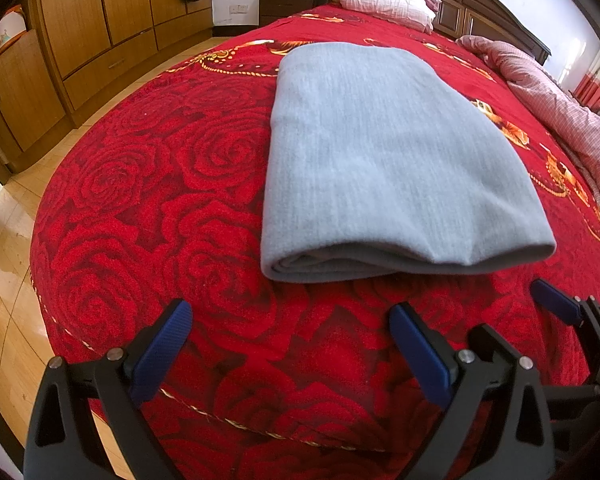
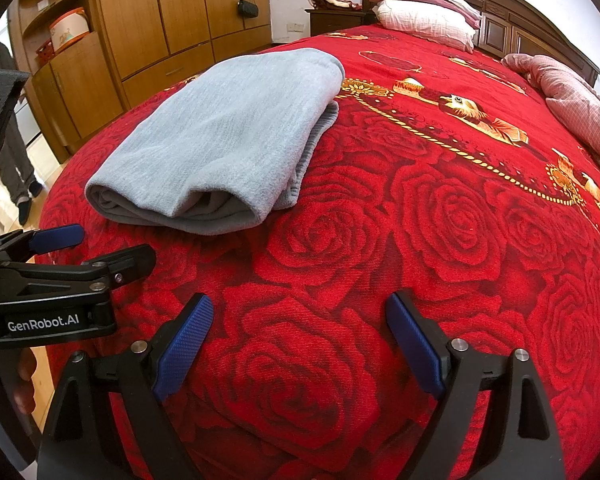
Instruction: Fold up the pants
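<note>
Left gripper, right gripper: fingers spread, empty. Pants folded, seemingly done. Label "GenRobot.AI".

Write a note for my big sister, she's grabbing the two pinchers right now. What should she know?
Left gripper: open, holding nothing, just short of the near edge of the pants.
Right gripper: open, holding nothing, over the bare red rose bedspread, to the right of the pants.
Grey pants: lying on the bedspread, folded into a compact stack of layers; neither gripper touches them.
Done: the folding looks finished or nearly so.
Left: probably only a tidy-up. In the right wrist view a ribbed edge sticks out along the stack's right side; tuck it in if a neater stack is wanted.
</note>
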The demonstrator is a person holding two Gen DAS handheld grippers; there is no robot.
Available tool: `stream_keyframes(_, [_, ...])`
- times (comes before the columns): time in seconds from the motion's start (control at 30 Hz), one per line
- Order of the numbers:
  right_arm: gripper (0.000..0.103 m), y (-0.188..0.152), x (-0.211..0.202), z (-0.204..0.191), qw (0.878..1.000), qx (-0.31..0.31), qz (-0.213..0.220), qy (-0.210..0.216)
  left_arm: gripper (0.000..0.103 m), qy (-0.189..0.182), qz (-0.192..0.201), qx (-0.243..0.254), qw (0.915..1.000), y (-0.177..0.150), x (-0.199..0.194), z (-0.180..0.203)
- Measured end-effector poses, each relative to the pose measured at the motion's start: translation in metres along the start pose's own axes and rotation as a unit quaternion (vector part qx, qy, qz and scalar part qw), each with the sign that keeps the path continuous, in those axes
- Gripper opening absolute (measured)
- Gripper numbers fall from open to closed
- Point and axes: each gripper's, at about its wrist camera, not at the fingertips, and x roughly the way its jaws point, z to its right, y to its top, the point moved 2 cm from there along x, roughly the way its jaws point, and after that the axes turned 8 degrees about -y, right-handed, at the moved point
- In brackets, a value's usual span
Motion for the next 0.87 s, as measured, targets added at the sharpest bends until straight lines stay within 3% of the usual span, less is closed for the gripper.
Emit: stream_keyframes(0.87, [0.092,0.0,0.0002,0.0001,1.0,0.0,0.0,0.0,0.101,-0.002,-0.003,-0.001,1.0,0.0007,0.0012,-0.0018])
